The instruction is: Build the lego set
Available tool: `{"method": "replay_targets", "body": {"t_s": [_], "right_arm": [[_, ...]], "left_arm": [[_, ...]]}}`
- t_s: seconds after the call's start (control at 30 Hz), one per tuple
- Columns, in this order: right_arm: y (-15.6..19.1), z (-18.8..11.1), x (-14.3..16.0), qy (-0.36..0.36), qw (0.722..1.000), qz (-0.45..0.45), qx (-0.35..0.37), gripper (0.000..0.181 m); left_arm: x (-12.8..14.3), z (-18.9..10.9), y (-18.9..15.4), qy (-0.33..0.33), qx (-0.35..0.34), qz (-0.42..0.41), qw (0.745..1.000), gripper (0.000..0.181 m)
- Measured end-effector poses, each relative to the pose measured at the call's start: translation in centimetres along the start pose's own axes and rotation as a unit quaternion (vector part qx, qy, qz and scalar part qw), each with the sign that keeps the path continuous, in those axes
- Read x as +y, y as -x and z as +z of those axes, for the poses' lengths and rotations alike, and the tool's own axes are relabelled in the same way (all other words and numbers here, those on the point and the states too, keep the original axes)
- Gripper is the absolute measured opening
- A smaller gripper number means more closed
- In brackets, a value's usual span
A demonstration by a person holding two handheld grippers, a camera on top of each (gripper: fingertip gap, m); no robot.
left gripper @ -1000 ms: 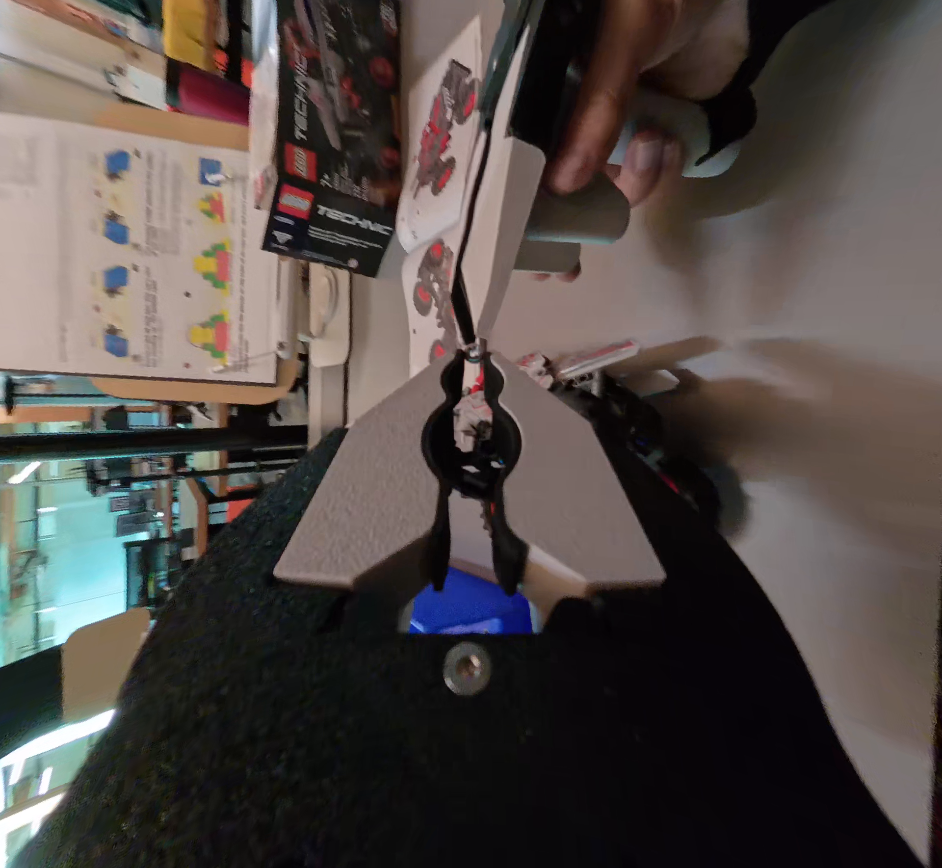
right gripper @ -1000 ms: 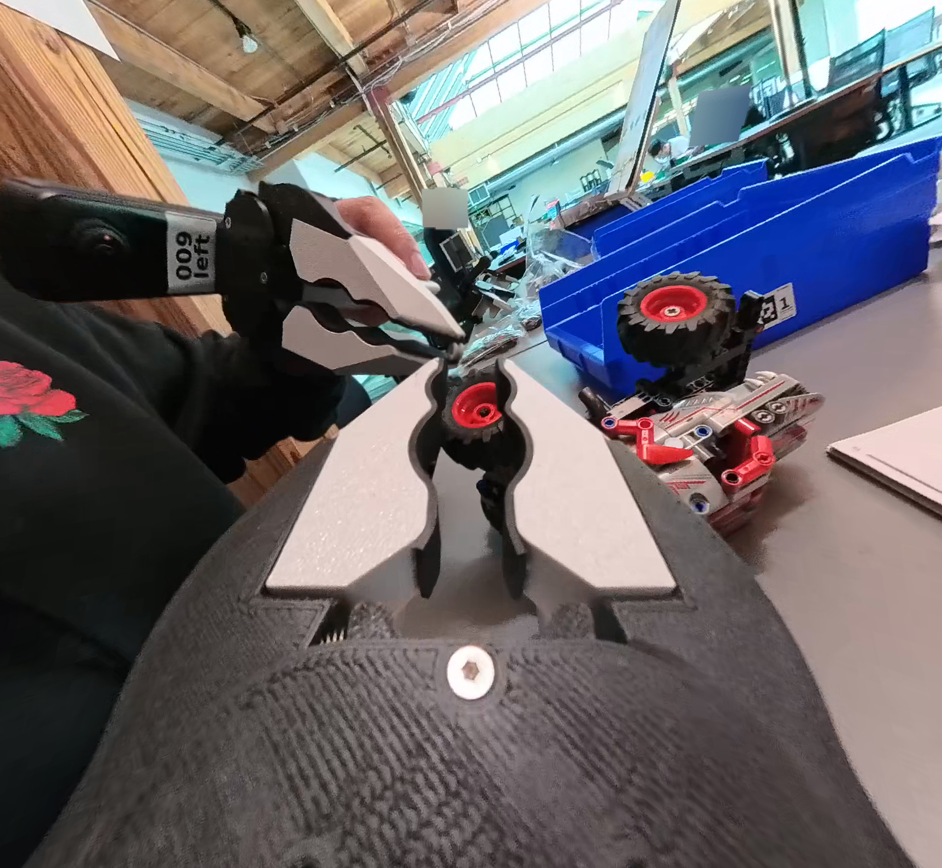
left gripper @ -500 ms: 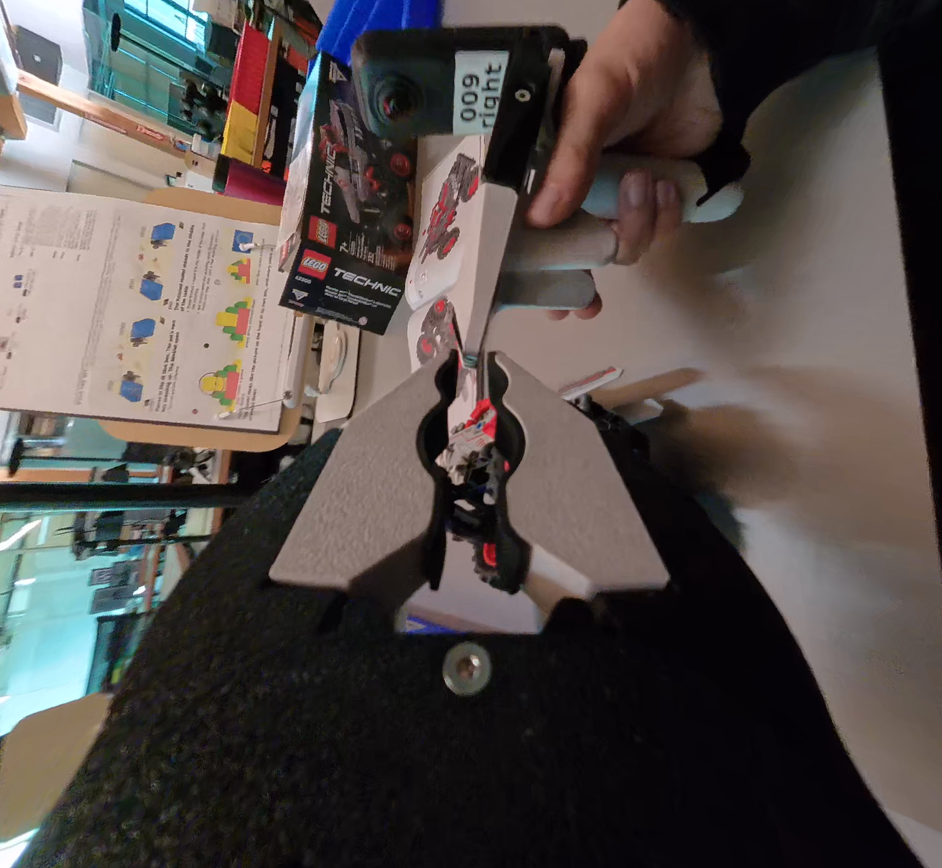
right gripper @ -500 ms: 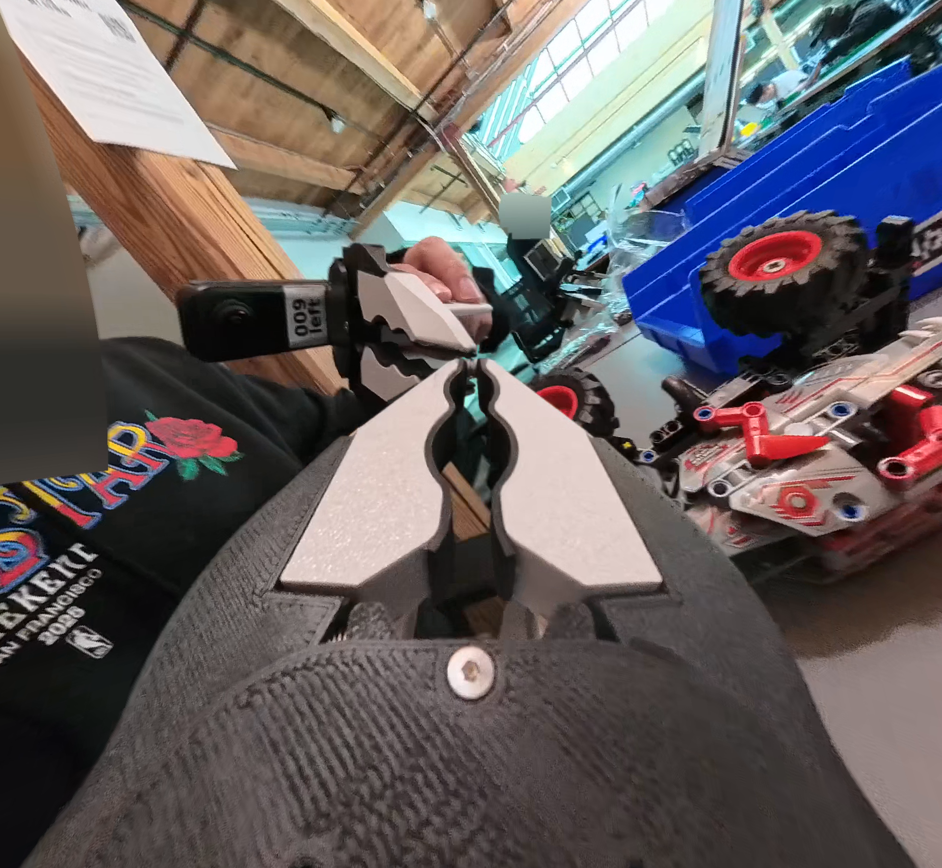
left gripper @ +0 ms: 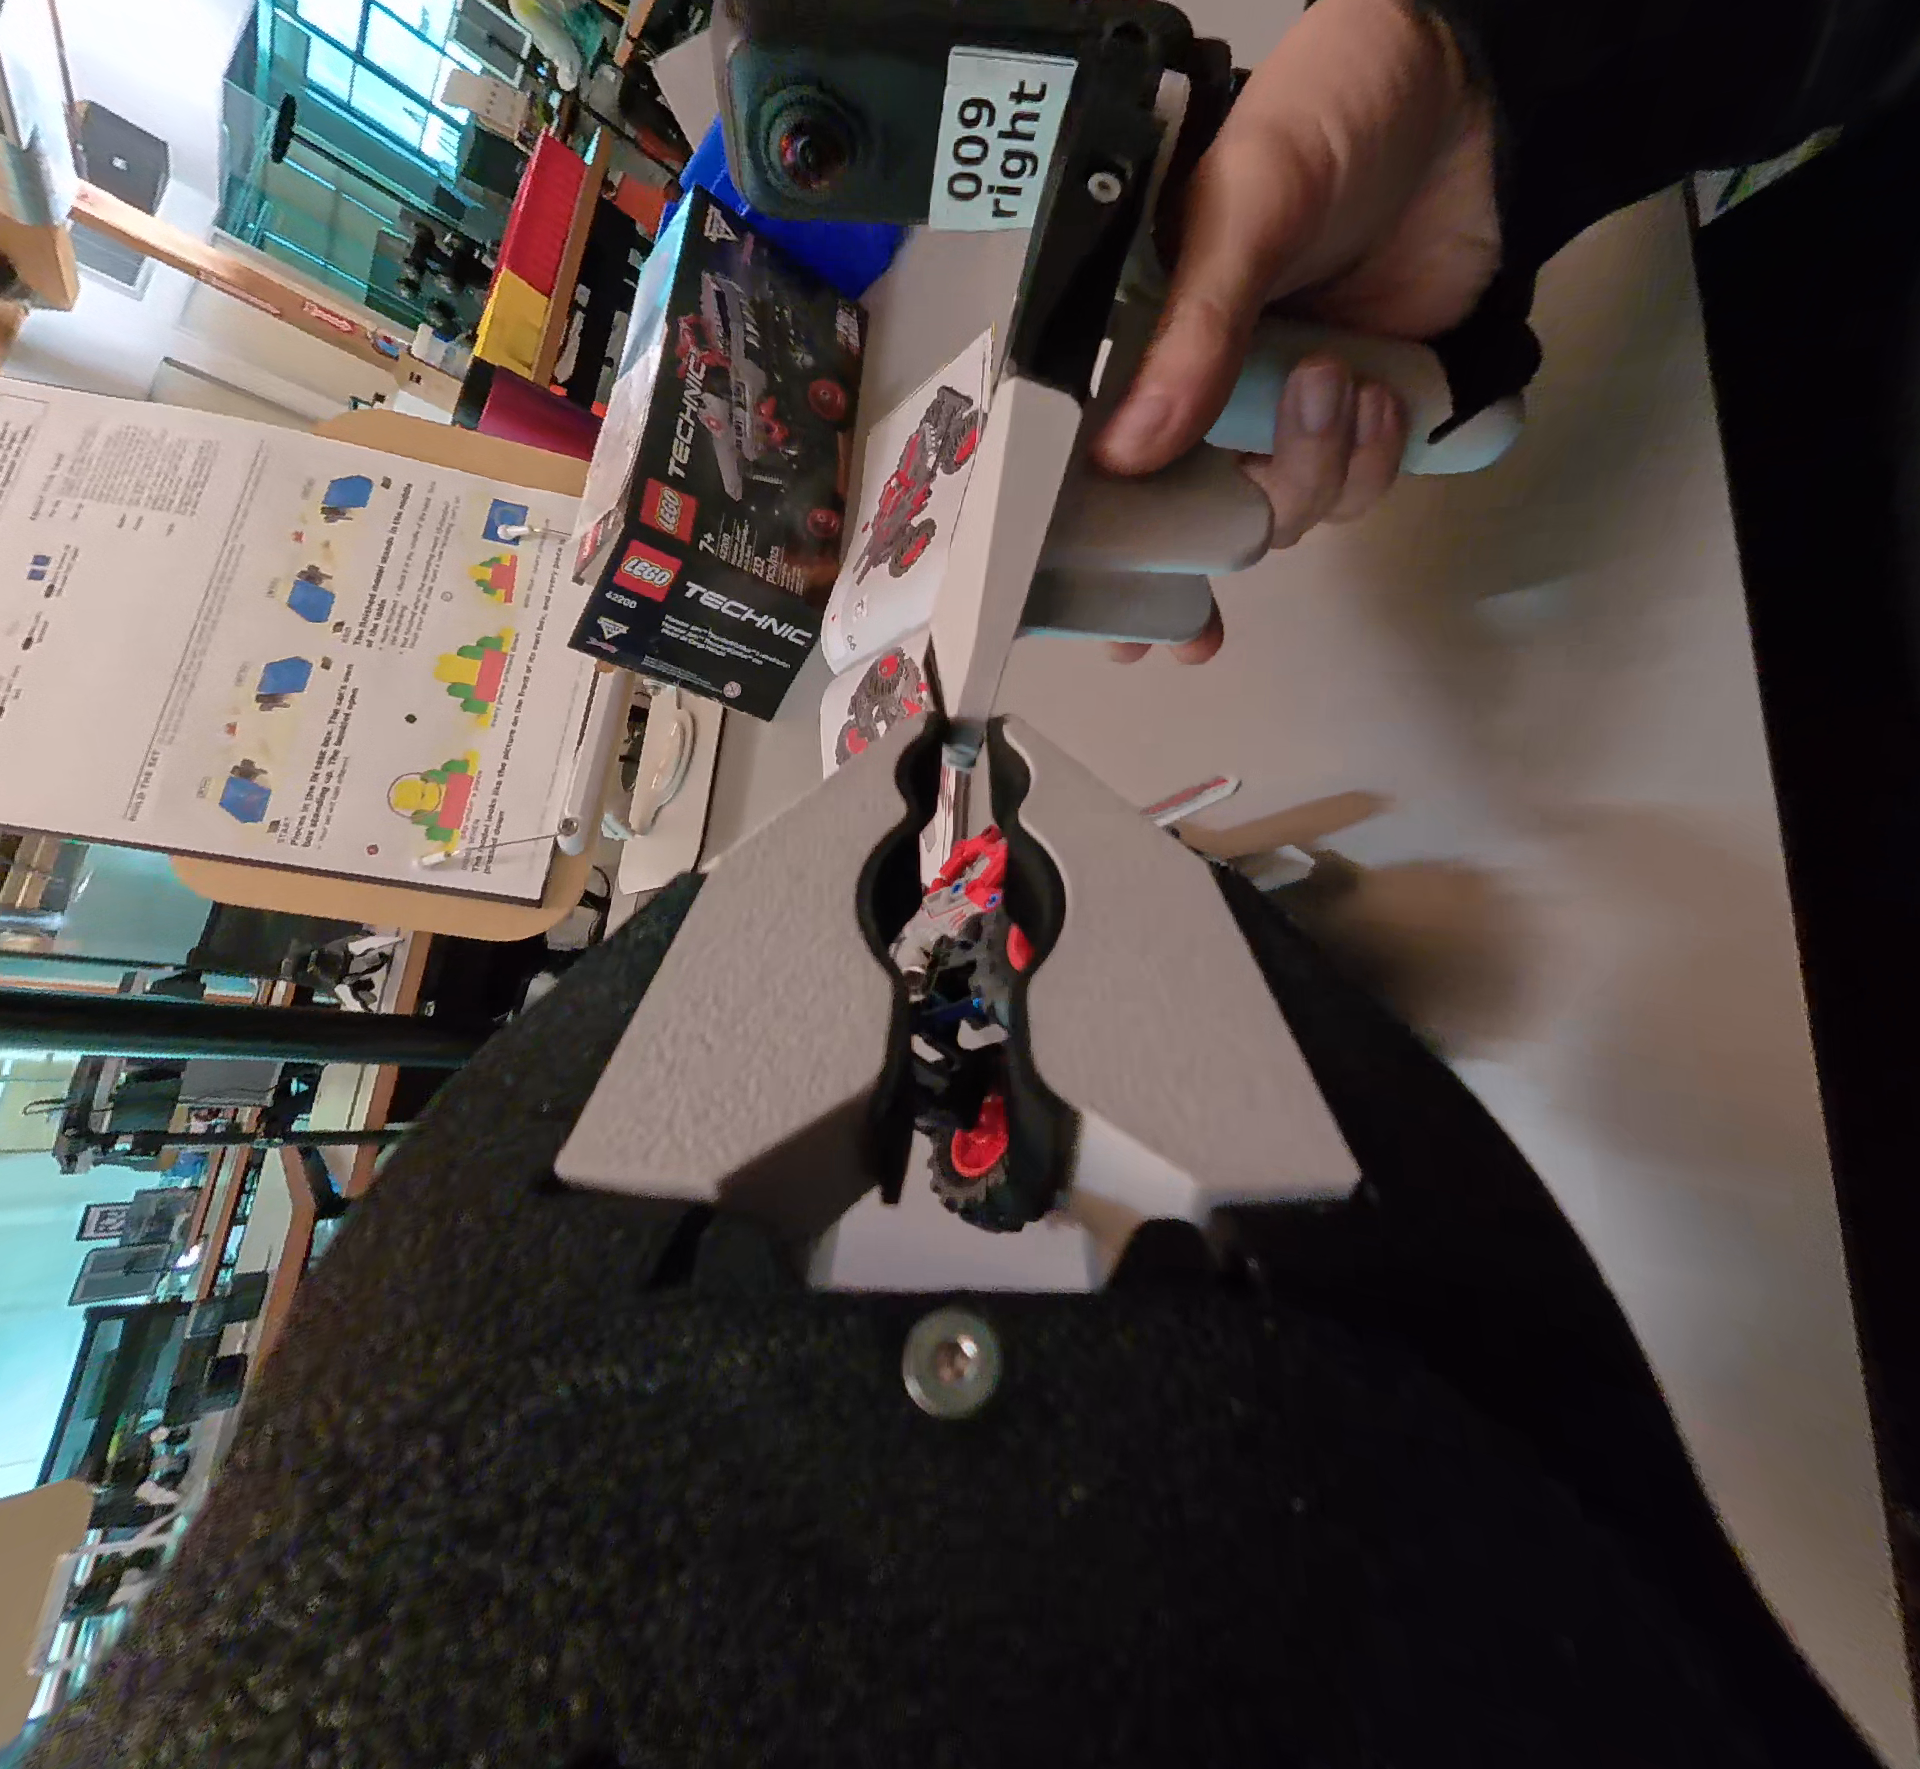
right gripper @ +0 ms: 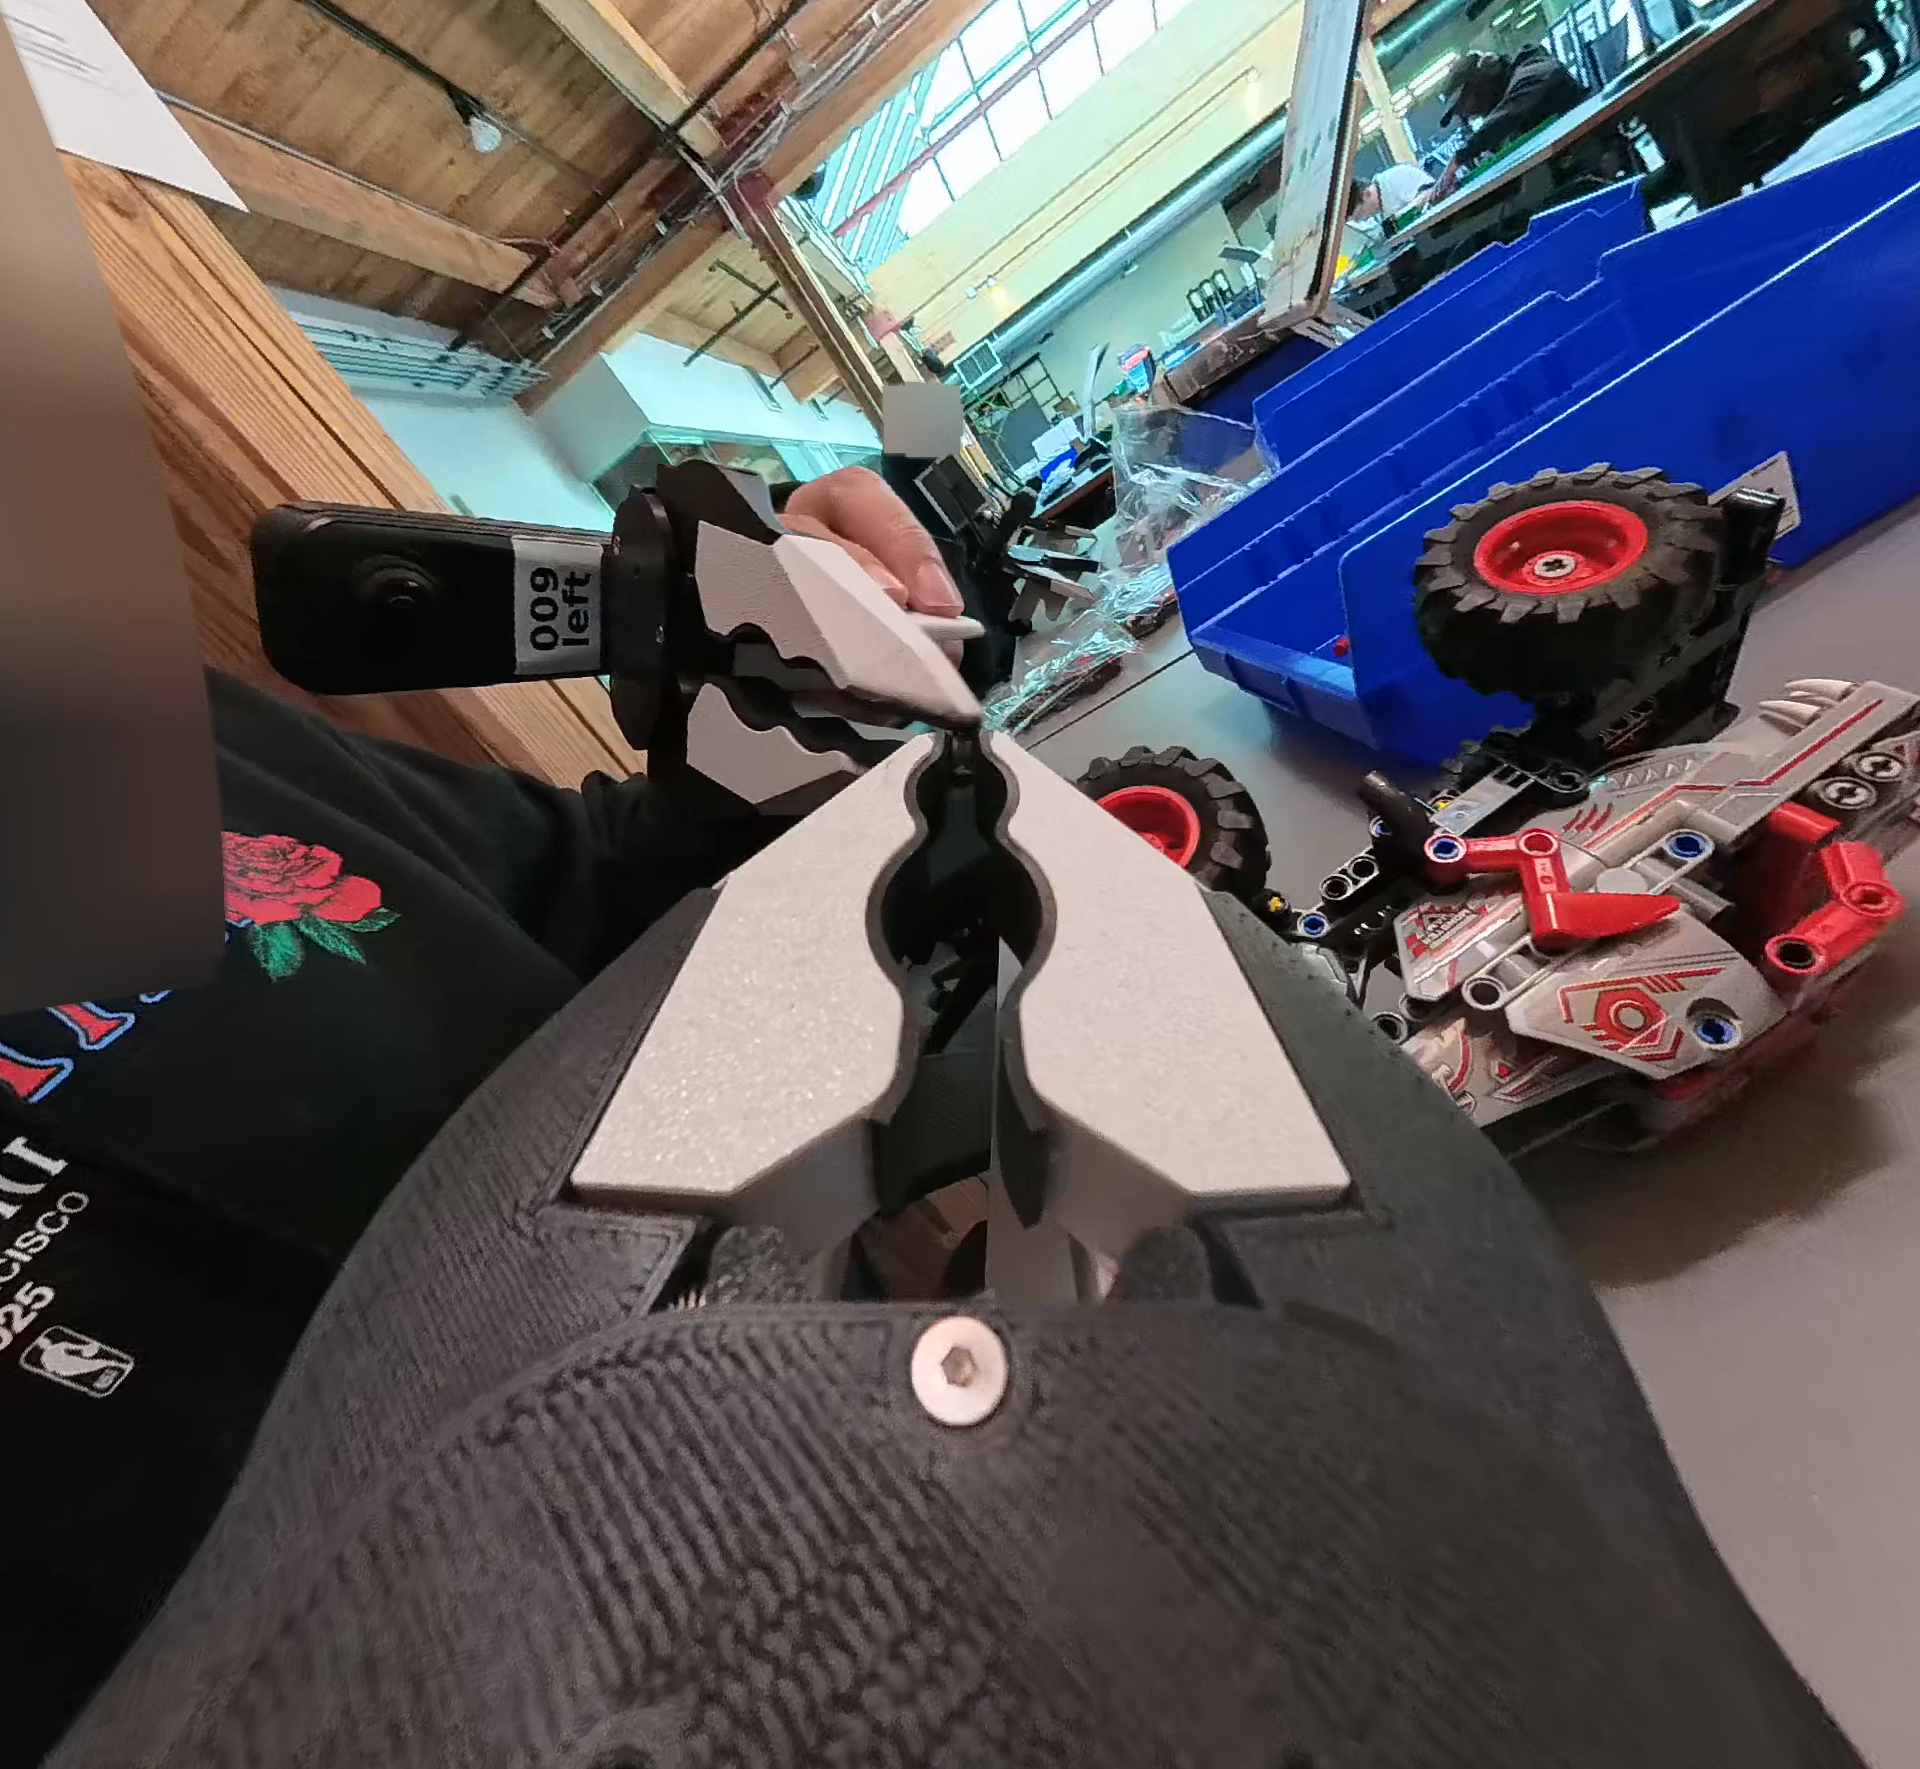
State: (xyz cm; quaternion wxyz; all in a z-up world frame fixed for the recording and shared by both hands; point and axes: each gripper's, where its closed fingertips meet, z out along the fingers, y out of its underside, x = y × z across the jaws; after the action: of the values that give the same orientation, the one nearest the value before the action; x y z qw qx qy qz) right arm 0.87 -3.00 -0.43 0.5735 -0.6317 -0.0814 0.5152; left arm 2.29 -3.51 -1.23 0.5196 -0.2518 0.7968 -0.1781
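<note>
Workshop clutter beyond the gripper

Blue storage bins stand right of the gripper; a clipboard with an illustrated sheet stands to its left.

The piece at the right gripper tips is too small to identify (left gripper likewise).

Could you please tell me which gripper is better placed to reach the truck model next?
Probably the right gripper: the truck model lies just beside it; the left gripper sits farther away.
</note>
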Motion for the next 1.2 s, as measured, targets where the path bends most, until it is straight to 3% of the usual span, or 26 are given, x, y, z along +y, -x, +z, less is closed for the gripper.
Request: {"method": "replay_targets", "body": {"t_s": [0.5,0.7,0.8,0.9,1.0,1.07,1.2], "right_arm": [[1.1,-0.5,-0.8,0.008,0.983,-0.155,0.101,0.002],[1.7,-0.8,-1.3,-0.001,0.977,-0.183,0.105,0.003],[2.3,-1.0,-1.3,-0.008,0.982,-0.172,0.076,0.017],[1.9,-1.1,-1.4,-0.014,0.985,-0.153,0.076,0.009],[1.6,-1.7,-1.5,-0.015,0.986,-0.148,0.073,0.024],[1.2,-2.1,-1.5,-0.016,0.99,-0.124,0.061,0.023],[2.5,-2.0,-1.8,-0.054,0.998,-0.03,-0.032,0.019]], "left_arm": [[-1.4,-0.6,0.5,-0.035,-0.084,0.018,0.996,0.004],[-2.2,-0.6,0.8,-0.057,-0.105,0.015,0.993,0.004],[-2.1,-0.5,0.9,-0.06,-0.109,0.008,0.992,0.004],[-2.2,-0.4,1.0,-0.066,-0.11,-0.004,0.992,0.004],[-2.3,-0.5,1.1,-0.077,-0.108,-0.014,0.991,0.004],[-2.7,-0.7,1.2,-0.098,-0.098,-0.039,0.99,0.004],[-3.9,-1.0,0.9,-0.159,-0.055,-0.1,0.981,0.004]]}}
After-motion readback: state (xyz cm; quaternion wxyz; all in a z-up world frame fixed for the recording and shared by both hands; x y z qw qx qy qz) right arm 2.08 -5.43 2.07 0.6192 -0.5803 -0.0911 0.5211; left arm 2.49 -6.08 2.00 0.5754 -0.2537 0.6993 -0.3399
